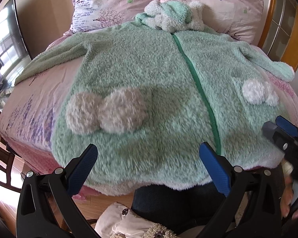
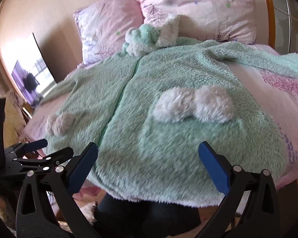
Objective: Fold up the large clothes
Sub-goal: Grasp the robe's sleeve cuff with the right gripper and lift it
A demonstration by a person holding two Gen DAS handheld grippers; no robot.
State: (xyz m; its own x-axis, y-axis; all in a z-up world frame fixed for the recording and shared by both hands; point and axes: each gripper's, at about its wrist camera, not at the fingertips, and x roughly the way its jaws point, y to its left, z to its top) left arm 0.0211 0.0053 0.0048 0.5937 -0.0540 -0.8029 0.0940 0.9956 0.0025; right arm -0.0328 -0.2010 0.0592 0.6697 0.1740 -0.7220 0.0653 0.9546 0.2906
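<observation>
Fleece robe (image 1: 141,75) lay flat on bed (image 1: 39,91), zip up, hood by pillows (image 1: 113,2), sleeves out both sides; no fold made yet; left tool (image 1: 149,154) and right tool (image 2: 149,154) both spread, empty, poised over hem; all folding remained.

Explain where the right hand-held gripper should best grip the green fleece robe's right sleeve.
Probably the right sleeve's cuff end, approached from the bed's right side: it lies flat, extended outward from the green fleece robe, so the open right hand-held gripper can pinch it.
</observation>
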